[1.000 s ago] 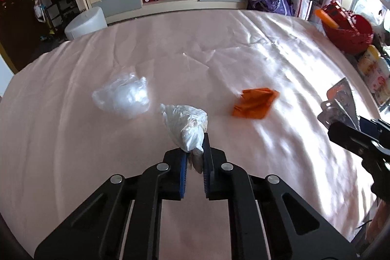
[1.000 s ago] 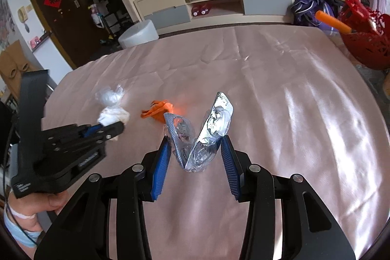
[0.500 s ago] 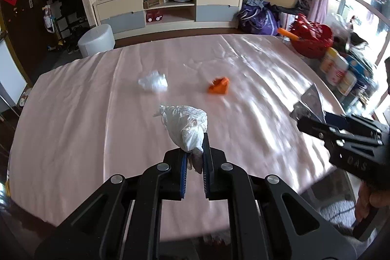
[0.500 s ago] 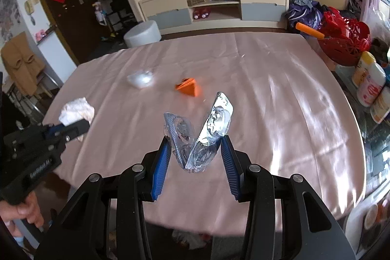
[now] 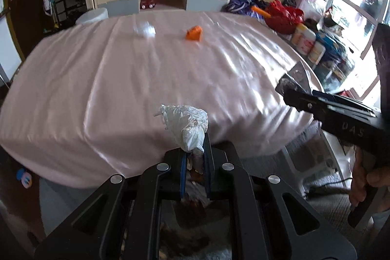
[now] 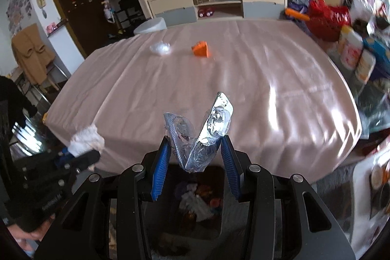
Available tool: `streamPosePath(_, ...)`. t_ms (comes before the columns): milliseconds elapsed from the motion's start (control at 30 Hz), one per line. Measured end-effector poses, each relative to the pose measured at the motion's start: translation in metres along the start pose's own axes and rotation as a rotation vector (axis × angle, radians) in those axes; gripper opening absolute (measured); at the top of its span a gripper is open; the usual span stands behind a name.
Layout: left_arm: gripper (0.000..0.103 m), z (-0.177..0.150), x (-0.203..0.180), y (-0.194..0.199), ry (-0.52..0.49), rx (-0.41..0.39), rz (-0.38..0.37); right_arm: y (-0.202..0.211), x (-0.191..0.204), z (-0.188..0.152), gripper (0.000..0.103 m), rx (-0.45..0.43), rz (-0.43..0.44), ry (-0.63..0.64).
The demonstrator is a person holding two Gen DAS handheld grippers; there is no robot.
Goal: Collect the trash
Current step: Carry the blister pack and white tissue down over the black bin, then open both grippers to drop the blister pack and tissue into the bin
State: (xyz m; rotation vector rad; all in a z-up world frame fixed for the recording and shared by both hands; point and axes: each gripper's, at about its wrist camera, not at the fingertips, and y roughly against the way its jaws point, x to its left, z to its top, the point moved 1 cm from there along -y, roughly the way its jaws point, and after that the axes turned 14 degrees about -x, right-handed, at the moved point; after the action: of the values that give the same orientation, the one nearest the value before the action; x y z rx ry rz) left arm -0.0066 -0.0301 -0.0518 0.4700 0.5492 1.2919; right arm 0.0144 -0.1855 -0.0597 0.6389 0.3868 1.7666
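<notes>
Glossy, satiny pink cloth (image 5: 121,89) with fine wrinkles covers the tabletop. The wad (image 5: 189,124) looks like soft, matt white tissue paper; the blister pack (image 6: 202,135) gleams as crinkled silver foil and clear plastic. Gripper pads (image 6: 159,171) show ribbed blue rubber on matt black plastic.

white crumpled tissue (image 5: 186,124), silver foil blister pack (image 6: 202,135), orange scrap (image 5: 194,33), pale pink tablecloth (image 5: 121,79), blue-padded black tool (image 6: 195,157)
</notes>
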Motion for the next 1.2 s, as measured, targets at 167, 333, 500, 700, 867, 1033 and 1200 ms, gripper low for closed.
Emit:
streamPosePath(167, 0.011, -0.037, -0.003, -0.012, 0.03, 0.064, -0.015, -0.003, 0.0, -0.031, 0.043, 0.047, 0.004, -0.011)
streamPosePath(333, 0.011, -0.068, -0.003, -0.03, 0.035, 0.119, -0.003, -0.018, 0.0, -0.056, 0.043, 0.109, 0.01, -0.013)
streamPosePath(500, 0.011, -0.081, -0.007, -0.044, 0.021, 0.161, -0.012, -0.031, -0.004, -0.073, 0.044, 0.165, 0.022, -0.037)
streamPosePath(700, 0.011, -0.097, -0.012, -0.061, -0.002, 0.217, -0.017, -0.049, -0.002, -0.087, 0.043, 0.243, 0.053, -0.067)
streamPosePath(867, 0.011, -0.099, -0.016, -0.072, -0.013, 0.248, -0.027, -0.06, -0.004, -0.094, 0.044, 0.291, 0.038, -0.071)
streamPosePath(1033, 0.011, -0.101, -0.02, -0.079, -0.017, 0.265, -0.032, -0.067, -0.006, -0.096, 0.044, 0.314, 0.024, -0.075)
streamPosePath(1200, 0.012, -0.1, -0.023, -0.081, -0.024, 0.271, -0.048, -0.068, -0.007, -0.095, 0.046, 0.317, 0.028, -0.079)
